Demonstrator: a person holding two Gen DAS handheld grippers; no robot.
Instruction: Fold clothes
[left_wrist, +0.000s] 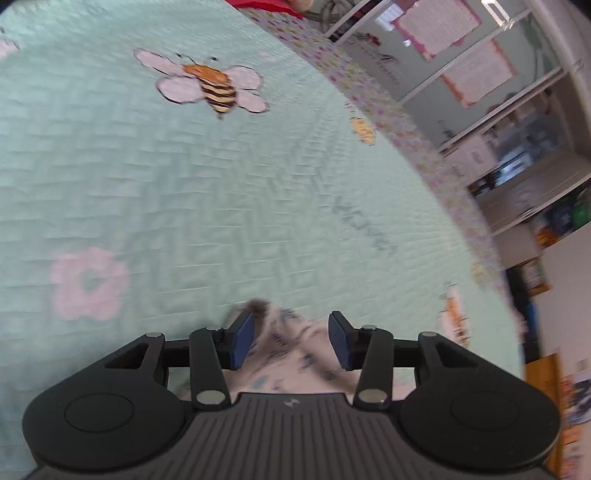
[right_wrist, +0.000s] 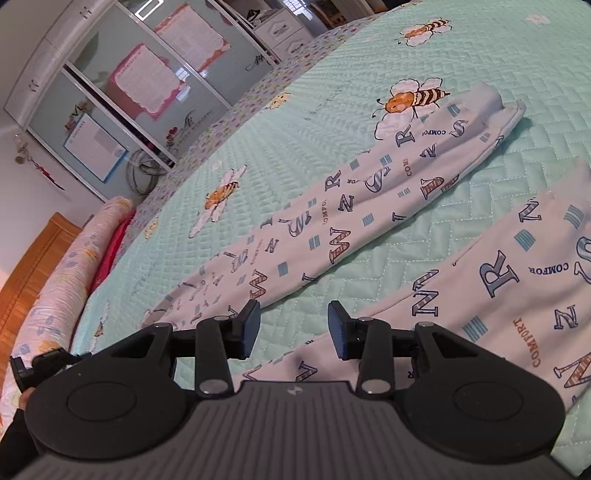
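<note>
White pajama pants (right_wrist: 332, 229) printed with letters lie flat on a mint quilted bedspread (right_wrist: 295, 110), the two legs spread apart. My right gripper (right_wrist: 293, 328) is open, hovering over the gap between the legs, near the inner edge of the near leg (right_wrist: 498, 295). My left gripper (left_wrist: 291, 339) is open above a raised, bunched corner of the same printed fabric (left_wrist: 284, 343), which sits between its blue pads (left_wrist: 242, 341); the pads stand apart from the cloth. The left wrist view is motion-blurred.
The bedspread (left_wrist: 184, 184) carries bee and flower prints. A rolled floral blanket (right_wrist: 74, 266) and wooden headboard (right_wrist: 26, 266) lie at the left. A glass-door wardrobe (right_wrist: 122, 92) stands beyond the bed edge. Shelves (left_wrist: 517, 177) sit to the right of the bed.
</note>
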